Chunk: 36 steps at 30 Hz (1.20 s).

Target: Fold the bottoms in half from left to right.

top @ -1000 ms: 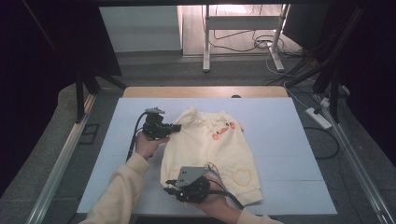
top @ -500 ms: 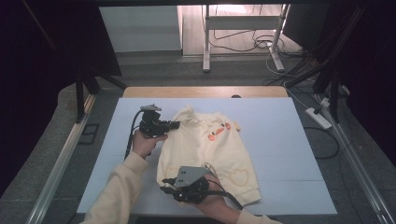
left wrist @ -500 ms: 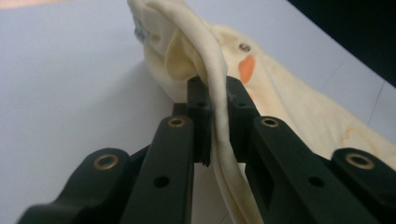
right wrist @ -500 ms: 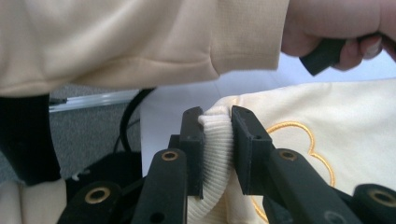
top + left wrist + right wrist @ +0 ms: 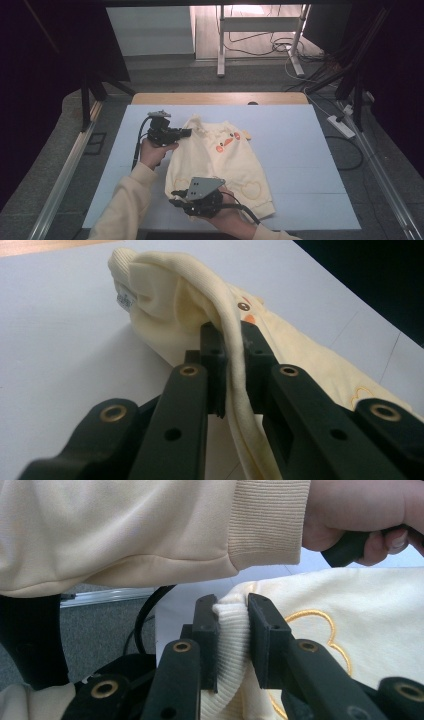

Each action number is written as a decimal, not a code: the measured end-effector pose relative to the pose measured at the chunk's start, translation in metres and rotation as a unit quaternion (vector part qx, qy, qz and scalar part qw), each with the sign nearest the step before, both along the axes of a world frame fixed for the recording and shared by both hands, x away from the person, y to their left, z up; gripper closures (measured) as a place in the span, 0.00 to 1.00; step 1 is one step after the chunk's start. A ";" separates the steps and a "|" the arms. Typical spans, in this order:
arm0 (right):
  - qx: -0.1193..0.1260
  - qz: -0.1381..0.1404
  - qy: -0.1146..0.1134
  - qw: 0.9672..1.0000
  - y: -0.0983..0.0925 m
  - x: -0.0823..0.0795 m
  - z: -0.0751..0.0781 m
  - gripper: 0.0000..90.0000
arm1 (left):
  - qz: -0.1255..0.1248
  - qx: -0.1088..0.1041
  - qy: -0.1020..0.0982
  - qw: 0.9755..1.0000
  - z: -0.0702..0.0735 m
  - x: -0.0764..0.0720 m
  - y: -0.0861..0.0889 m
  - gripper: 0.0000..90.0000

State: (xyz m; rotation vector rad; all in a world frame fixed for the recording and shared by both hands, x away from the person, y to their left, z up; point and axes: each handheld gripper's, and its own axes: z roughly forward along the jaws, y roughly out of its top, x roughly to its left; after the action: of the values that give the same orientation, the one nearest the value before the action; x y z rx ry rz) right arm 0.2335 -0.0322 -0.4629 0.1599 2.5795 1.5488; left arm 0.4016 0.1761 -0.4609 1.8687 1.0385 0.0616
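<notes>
Cream sweatshirt lies flat on the pale blue tabletop, roughly central, neck end toward the far wooden edge, ribbed hem toward the person. Orange-and-dark embroidered motif on the chest; heart-like outline stitched in yellow near the hem. Left tool sits at the sweatshirt's left shoulder, just beside the neck, held in the left hand. In the left gripper view its jaws are closed tight on a folded ridge of the cream fabric, which runs up between the two pads and drapes over them; the collar with a small label stands beyond. Right tool sits at the sweatshirt's near left corner, at the hem, with its grey three-cornered plate on top. In the right gripper view its jaws pinch the ribbed hem band, the cloth bunched between the pads; the yellow stitched outline lies just to the side of that grip. Above the hem in the same view, the person's cream sleeve and the hand gripping a black handle. A cable trails from the left tool toward the tabletop's left edge.
</notes>
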 end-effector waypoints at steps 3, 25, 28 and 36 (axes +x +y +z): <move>0.009 0.002 -0.005 1.000 0.000 -0.001 0.004 0.83 | 0.004 -0.008 -0.004 1.000 0.007 -0.002 0.005 0.92; 0.031 -0.001 0.000 1.000 -0.012 0.002 0.012 0.84 | 0.008 -0.010 -0.002 1.000 0.006 -0.003 0.001 0.92; 0.032 -0.002 0.001 0.999 -0.014 0.002 0.012 0.84 | 0.007 -0.008 -0.003 1.000 0.005 -0.003 0.000 0.92; 0.029 -0.005 0.003 1.000 -0.018 0.004 0.010 0.84 | 0.008 -0.008 -0.002 1.000 0.004 -0.002 -0.001 0.92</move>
State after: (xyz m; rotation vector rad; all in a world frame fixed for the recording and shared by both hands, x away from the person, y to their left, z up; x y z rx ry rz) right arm 0.2373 -0.0507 -0.4531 0.1845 2.5350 1.6229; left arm 0.3992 0.1753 -0.4571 1.8442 1.0494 0.0659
